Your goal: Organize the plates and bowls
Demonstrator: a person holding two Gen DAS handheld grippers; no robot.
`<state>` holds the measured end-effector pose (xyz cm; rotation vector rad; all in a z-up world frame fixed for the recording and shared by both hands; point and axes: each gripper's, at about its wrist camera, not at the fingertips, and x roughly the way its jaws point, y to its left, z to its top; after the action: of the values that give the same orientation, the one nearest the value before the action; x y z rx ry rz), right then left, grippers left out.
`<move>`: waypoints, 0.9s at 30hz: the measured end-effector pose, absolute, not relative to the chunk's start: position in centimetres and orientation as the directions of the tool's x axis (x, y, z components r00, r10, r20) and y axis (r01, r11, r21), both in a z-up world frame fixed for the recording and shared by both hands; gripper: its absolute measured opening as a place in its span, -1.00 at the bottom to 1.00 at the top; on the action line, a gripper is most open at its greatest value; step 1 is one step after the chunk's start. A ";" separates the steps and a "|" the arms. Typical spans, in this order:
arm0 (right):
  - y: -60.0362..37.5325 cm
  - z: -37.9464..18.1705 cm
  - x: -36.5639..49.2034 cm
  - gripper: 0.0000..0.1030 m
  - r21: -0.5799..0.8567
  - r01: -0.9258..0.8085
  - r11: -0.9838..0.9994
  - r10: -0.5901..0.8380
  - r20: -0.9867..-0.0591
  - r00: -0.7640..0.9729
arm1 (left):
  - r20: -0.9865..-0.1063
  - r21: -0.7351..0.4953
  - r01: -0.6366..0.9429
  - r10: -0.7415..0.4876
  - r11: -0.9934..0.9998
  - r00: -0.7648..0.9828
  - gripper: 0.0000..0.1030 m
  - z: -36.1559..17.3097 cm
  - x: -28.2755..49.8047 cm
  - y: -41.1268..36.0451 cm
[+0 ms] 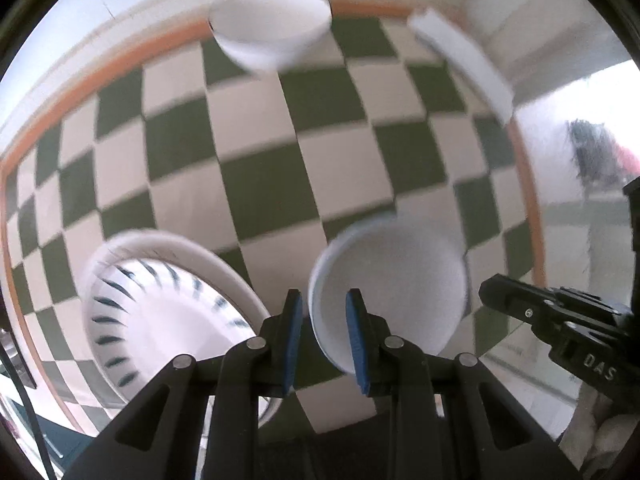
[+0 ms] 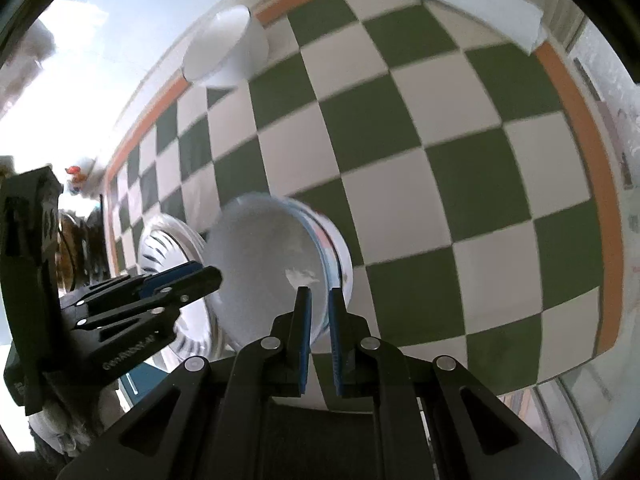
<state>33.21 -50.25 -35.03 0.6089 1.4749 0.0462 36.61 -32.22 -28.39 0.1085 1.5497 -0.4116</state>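
Observation:
A white bowl point(image 1: 392, 280) sits near me on the green-and-white checked cloth point(image 1: 256, 184). My left gripper point(image 1: 322, 308) straddles its near-left rim with a gap on both sides of the rim. My right gripper point(image 2: 319, 300) is shut on the same bowl's point(image 2: 264, 256) right rim; it also shows at the right in the left wrist view point(image 1: 520, 300). A white plate with dark dashes point(image 1: 160, 312) lies left of the bowl, also seen in the right wrist view point(image 2: 168, 240). A second white bowl point(image 1: 272, 24) stands at the far edge, also in the right wrist view point(image 2: 224, 48).
A flat white rectangular piece point(image 1: 464, 60) lies at the far right corner of the cloth, also in the right wrist view point(image 2: 460, 0). The cloth has an orange border point(image 1: 528, 184). Clutter stands beyond the table's left side point(image 2: 80, 176).

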 end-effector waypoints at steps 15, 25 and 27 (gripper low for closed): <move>-51.4 -30.8 49.0 0.35 0.477 0.110 0.872 0.384 -0.807 0.449 | -0.971 -0.190 0.092 -0.201 0.978 0.129 -0.47 -27.2 52.7 -28.8; -49.4 -37.7 58.0 0.22 0.417 0.103 0.903 0.375 -0.883 0.284 | -0.979 -0.204 0.034 -0.205 0.978 0.016 -0.47 -32.5 57.1 -28.3; -49.2 -38.7 58.8 0.04 0.415 0.115 0.902 0.378 -0.891 0.253 | -0.976 -0.219 0.028 -0.219 0.975 0.001 -0.47 -33.3 57.3 -28.4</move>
<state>58.82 -49.21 -38.74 0.4425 1.3152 0.1868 57.34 -28.39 -33.27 -0.1512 1.5597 -0.1946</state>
